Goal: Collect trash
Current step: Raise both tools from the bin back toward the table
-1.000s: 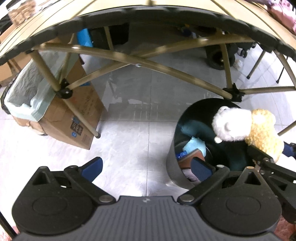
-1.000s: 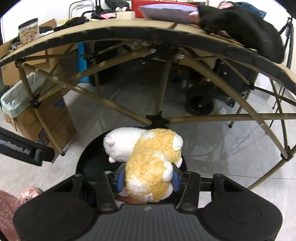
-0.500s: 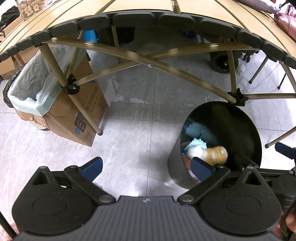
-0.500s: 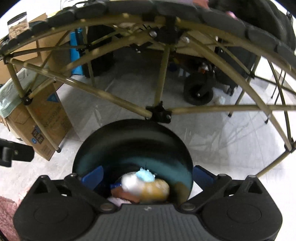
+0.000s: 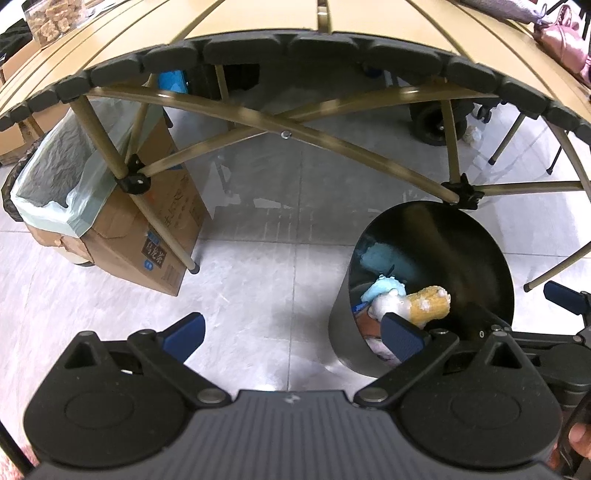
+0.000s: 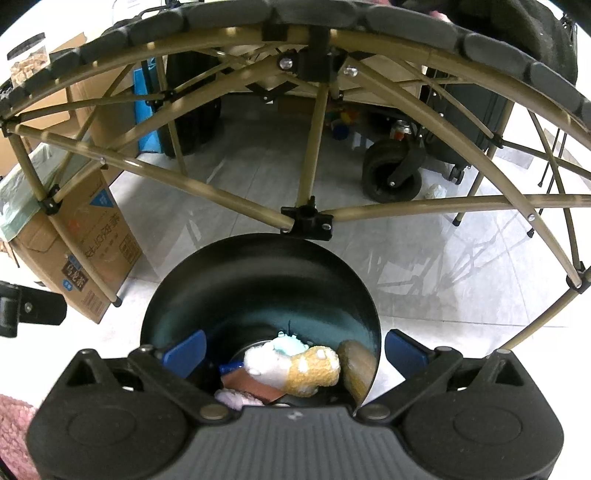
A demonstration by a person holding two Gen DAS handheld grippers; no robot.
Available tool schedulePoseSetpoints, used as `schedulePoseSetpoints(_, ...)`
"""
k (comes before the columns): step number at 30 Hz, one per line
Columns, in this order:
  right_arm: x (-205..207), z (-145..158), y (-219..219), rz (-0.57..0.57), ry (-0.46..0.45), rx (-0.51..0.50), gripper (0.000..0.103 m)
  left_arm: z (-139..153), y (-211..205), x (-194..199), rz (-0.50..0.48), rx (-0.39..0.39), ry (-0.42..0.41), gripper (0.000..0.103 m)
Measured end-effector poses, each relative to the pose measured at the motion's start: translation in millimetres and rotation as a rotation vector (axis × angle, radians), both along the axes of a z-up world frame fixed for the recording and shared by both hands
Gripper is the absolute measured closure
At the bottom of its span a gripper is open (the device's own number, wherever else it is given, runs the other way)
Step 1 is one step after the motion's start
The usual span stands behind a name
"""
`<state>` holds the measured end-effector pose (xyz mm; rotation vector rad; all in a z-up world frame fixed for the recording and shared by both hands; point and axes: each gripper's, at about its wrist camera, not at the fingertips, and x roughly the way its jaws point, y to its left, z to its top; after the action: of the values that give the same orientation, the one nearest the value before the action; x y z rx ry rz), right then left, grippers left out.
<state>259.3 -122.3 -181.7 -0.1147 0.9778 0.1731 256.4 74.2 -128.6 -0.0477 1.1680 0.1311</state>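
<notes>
The right tongs (image 6: 293, 350) hang directly over the black cylindrical trash bin (image 6: 258, 280), blue pads spread as wide as they go and gripping nothing. Below them, the yellow-and-white plush toy (image 6: 295, 369) lies at the bottom of the bin on top of a light blue item and some other discarded bits. Judging by that, the drop-off step for this piece looks finished. The left tongs (image 5: 291, 330) are also spread open and empty, poised above the grey tiled floor just beside the bin. In the left wrist view the plush toy (image 5: 413, 306) shows through the bin's mouth (image 5: 436, 236). The next move probably calls for lifting the right tongs clear of the rim and turning toward the folding table (image 5: 258, 33) to look for another piece of trash.
</notes>
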Motion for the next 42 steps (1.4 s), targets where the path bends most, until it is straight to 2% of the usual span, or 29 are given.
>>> schedulePoseSetpoints(9, -8, 13, -7, -0.02, -0.044, 0.011, 0.0, 14, -6, -8, -0.025, -0.018, -0.043, 0.0)
schedulePoseSetpoints(20, -33, 53, -23, -0.022, -0.146, 0.047, 0.0, 51, -18, -33, -0.104, -0.027, -0.184, 0.0)
schedulePoseSetpoints(27, -53, 94, -34, -0.007, -0.246, 0.052, 0.0, 79, -25, -43, -0.15, -0.051, -0.281, 0.0)
schedulePoseSetpoints(36, -68, 150, -55, -0.047, -0.429, 0.053, 0.0, 109, -40, -42, -0.182, -0.074, -0.381, 0.0)
schedulePoseSetpoints(42, -55, 165, -65, -0.089, -0.493, 0.066, 0.0, 120, -46, -32, -0.178, -0.083, -0.413, 0.0)
